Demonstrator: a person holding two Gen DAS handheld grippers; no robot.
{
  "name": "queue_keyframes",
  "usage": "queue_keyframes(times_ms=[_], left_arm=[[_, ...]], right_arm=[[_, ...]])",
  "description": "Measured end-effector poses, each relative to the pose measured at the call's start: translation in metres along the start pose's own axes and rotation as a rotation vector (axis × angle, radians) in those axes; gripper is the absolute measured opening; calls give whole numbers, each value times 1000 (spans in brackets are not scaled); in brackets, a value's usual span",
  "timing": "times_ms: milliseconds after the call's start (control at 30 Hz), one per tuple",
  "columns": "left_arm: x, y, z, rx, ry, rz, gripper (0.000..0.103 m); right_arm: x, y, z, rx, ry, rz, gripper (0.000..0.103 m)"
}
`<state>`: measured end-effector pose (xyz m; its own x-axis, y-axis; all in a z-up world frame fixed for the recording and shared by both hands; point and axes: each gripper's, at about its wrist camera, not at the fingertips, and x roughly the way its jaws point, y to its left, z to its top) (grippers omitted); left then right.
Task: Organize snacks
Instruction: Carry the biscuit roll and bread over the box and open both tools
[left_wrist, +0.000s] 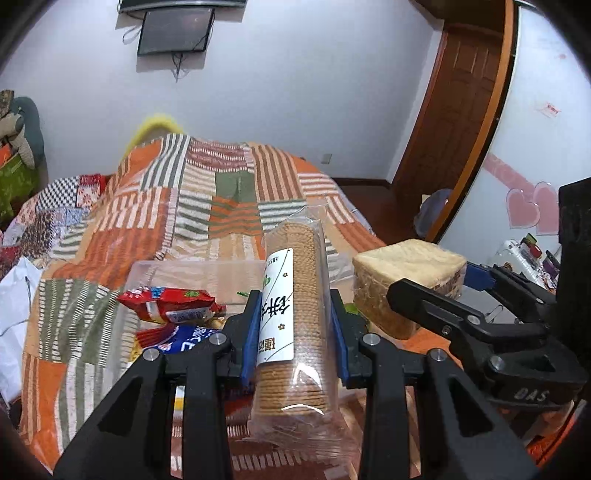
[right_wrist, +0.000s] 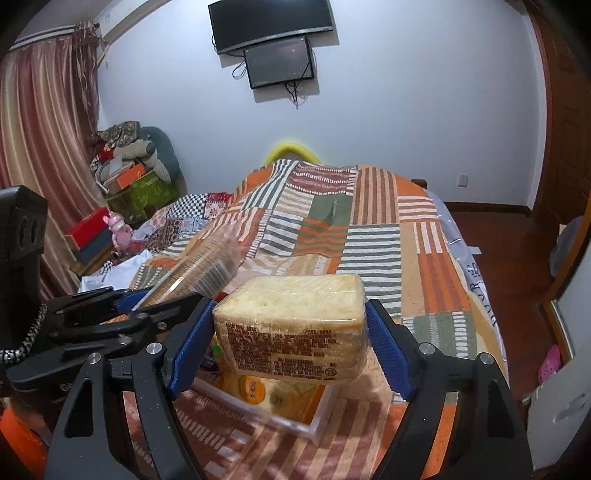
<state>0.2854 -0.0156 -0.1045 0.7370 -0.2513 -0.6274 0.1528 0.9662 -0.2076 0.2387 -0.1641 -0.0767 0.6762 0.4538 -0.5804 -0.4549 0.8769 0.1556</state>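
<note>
We grip the biscuit roll (left_wrist: 295, 314) between the closed-in pads of our left gripper (left_wrist: 295, 332), held above the clear bin (left_wrist: 177, 269). Our right gripper (right_wrist: 291, 332) clamps the wrapped bread loaf (right_wrist: 291, 325) over the bin's near corner. Beneath lie a red snack packet (left_wrist: 170, 304) and blue packet (left_wrist: 188, 338); beyond stretches the patchwork bedspread (left_wrist: 207, 192).

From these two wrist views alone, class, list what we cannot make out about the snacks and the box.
- Clear box, left wrist view: its near side is hidden behind the left gripper and biscuit sleeve.
- Box contents, right wrist view: mostly hidden under the bread pack in the right gripper.
- Bread pack's printed label: too small to read.
- Biscuit sleeve, right wrist view: blurred.
</note>
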Motion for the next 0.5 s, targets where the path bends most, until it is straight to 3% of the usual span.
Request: queue_keyframes(times_ms=[267, 500], left_arm=[[35, 20, 2, -73, 49, 1, 34], [35, 26, 0, -88, 33, 1, 33]], right_arm=[[22, -3, 0, 12, 19, 22, 78], [36, -6, -1, 50, 58, 97, 78]])
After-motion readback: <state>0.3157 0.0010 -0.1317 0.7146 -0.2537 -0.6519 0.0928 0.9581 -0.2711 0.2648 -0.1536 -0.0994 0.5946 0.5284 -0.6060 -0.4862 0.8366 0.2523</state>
